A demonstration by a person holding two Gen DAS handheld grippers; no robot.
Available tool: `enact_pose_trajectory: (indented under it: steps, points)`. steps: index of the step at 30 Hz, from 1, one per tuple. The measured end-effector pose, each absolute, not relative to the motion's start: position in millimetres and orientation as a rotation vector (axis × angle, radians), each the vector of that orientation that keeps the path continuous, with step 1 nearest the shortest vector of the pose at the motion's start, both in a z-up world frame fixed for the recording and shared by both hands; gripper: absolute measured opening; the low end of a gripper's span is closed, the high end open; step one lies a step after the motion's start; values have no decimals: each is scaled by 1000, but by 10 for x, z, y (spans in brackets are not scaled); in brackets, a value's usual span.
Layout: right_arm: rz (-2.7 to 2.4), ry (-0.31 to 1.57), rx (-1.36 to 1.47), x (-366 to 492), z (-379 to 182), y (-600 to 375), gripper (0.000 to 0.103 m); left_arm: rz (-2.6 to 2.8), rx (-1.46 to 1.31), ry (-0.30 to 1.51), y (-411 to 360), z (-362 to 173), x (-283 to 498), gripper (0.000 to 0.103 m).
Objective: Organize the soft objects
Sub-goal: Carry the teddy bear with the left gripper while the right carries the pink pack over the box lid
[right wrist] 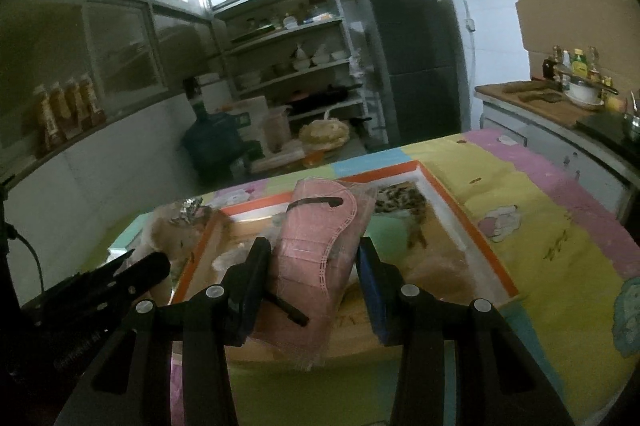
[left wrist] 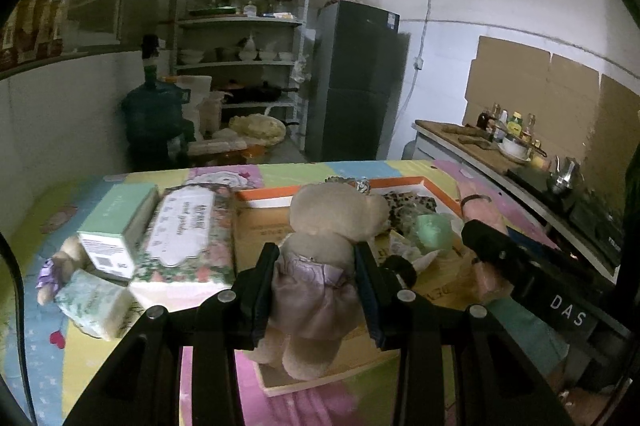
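Observation:
My left gripper (left wrist: 316,258) is shut on a beige teddy bear (left wrist: 332,214) in a lilac dress, held over the near edge of the orange-rimmed box (left wrist: 400,182). Inside the box lie a leopard-print cloth (left wrist: 412,204) and a mint green soft item (left wrist: 432,228). My right gripper (right wrist: 312,254) is shut on a pink packaged pad (right wrist: 316,246) with a black strap, above the same orange-rimmed box (right wrist: 472,226). The right gripper shows in the left wrist view as a black body (left wrist: 520,266) at right; the left gripper (right wrist: 120,278) appears at lower left of the right wrist view.
On the patchwork tablecloth (left wrist: 80,346) left of the box lie a floral tissue pack (left wrist: 188,234), a green carton (left wrist: 120,222), a small floral pack (left wrist: 96,302) and a second small bear (left wrist: 60,266). Shelves, a fridge and a counter stand behind the table.

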State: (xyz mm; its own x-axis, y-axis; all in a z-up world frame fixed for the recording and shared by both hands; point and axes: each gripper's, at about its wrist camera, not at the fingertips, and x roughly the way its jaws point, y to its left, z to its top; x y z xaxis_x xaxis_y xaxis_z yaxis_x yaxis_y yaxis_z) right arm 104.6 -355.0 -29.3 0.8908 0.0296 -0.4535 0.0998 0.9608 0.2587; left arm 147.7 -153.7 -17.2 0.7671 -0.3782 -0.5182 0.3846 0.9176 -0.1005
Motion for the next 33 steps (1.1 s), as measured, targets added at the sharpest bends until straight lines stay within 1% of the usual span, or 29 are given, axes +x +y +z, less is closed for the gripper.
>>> enact_pose_trajectory:
  steps: [18, 33]
  points:
    - [-46, 515, 303, 1237, -472, -3801, 45, -453, 52, 613, -1964, -354, 1664, 39]
    - [-39, 558, 301, 1439, -599, -3888, 45, -455, 65, 659, -2092, -511, 1860, 39]
